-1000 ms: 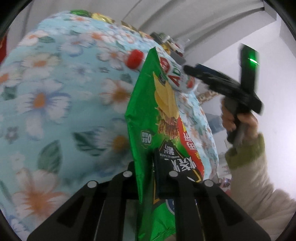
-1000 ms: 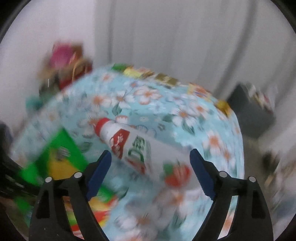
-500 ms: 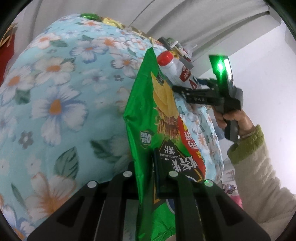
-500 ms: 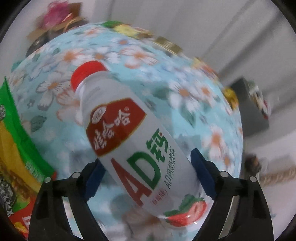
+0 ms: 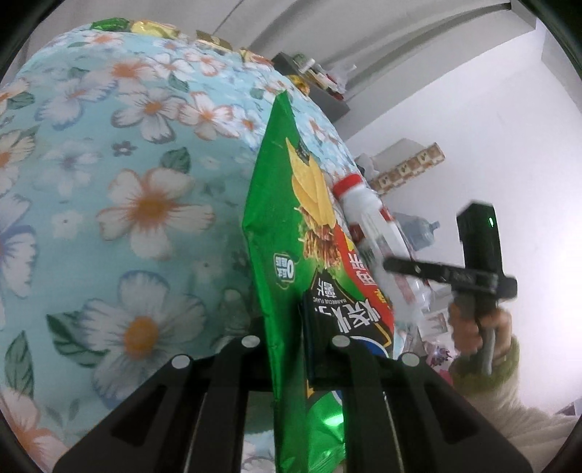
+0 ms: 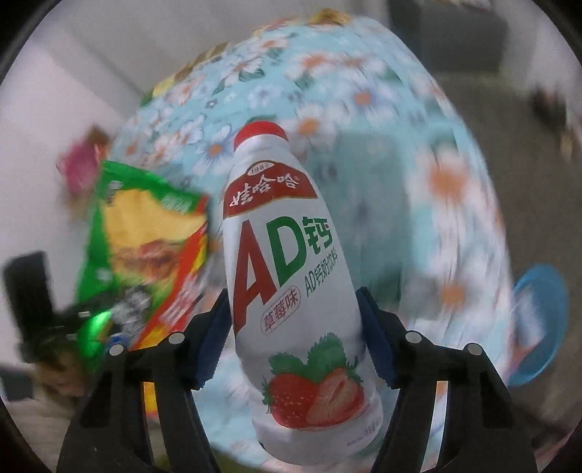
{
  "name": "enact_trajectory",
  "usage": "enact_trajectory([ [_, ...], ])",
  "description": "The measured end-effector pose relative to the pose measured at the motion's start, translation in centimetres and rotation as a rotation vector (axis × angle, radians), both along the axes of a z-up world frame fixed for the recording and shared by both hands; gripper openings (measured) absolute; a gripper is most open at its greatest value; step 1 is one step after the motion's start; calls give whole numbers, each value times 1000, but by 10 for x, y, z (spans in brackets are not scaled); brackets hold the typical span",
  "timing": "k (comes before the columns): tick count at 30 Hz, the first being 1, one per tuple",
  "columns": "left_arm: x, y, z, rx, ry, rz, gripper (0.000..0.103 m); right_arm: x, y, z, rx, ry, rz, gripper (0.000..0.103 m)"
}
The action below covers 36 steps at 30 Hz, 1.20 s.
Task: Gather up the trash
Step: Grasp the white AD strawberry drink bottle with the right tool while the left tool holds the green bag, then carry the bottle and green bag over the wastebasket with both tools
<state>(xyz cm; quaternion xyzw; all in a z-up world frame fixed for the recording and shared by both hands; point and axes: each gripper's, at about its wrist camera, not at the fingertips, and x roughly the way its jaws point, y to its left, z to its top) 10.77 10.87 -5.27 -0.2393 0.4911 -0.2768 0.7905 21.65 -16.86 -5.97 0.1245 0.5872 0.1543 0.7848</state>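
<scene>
My left gripper (image 5: 291, 327) is shut on a green chip bag (image 5: 287, 225) and holds it upright above the floral tablecloth (image 5: 138, 152). My right gripper (image 6: 293, 309) is shut on a white AD milk bottle (image 6: 287, 254) with a red cap and a strawberry label, lifted off the table. The bottle also shows in the left wrist view (image 5: 367, 214), just right of the bag, with the right gripper (image 5: 454, 276) in the person's hand. The chip bag shows blurred in the right wrist view (image 6: 145, 236), left of the bottle.
A round table with the blue floral cloth (image 6: 327, 91) fills both views. Small wrappers (image 5: 152, 29) lie along its far edge. A blue bin (image 6: 542, 320) stands low at the right. A dark shelf with clutter (image 5: 316, 87) stands behind the table.
My right gripper closed on the bottle, lifted it off the table and carried it down to the right beside the chip bag. The left gripper kept hold of the bag.
</scene>
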Motion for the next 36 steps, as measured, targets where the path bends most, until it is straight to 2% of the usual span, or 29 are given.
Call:
enact_trajectory([
  [2,3,-3,1,-6,5,-14,8,-15,-9,-3,77,6,-44,63],
  [9,6,-28,23,-61,-46,-124,9,-31,-13,-8,176,-28,-127,62],
  [14,13,-51,35,4,-110,-165,9,-29,-12,-7,176,-39,-133,61],
  [20,21,-69,33,75,-146,-181,9,-31,-11,-11,182,-63,-156,61],
  [25,17,-68,36,89,-163,-179,9,-48,-13,-11,198,-86,-185,59],
  [29,10,-66,44,88,-184,-175,5,-56,-20,-10,296,-103,-227,59],
  [32,7,-70,54,93,-211,-194,3,-65,-32,-7,398,-118,-250,59],
  [36,3,-81,71,99,-256,-226,2,-78,-46,-1,479,-157,-285,59],
])
